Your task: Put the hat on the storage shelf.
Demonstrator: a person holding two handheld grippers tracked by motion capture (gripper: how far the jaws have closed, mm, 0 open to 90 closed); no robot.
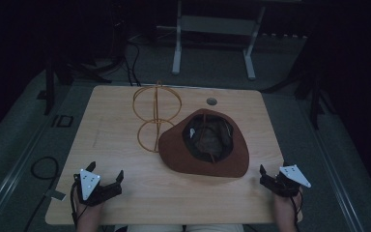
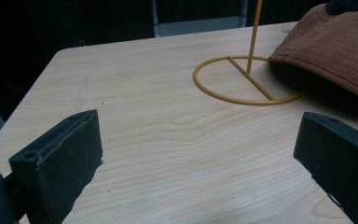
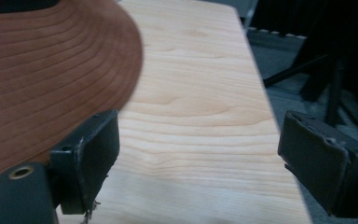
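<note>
We judge nothing begun — our left gripper (image 1: 107, 182) and right gripper (image 1: 269, 176) rest empty, jaws apart, while the brown stitched-brim hat (image 1: 204, 145) lies crown-down beside the yellow wire stand (image 1: 156, 115).

— What is cut off in the left gripper view?
— The brown hat (image 2: 335, 46) runs off the upper right of the frame, and the yellow wire stand (image 2: 247, 84) loses its upright at the top edge.

— And in the high view?
— The hat's brim (image 1: 174, 145) hides part of the stand's base ring at mid frame. The inside of the hat's crown (image 1: 210, 140) is too dark to make out.
</note>
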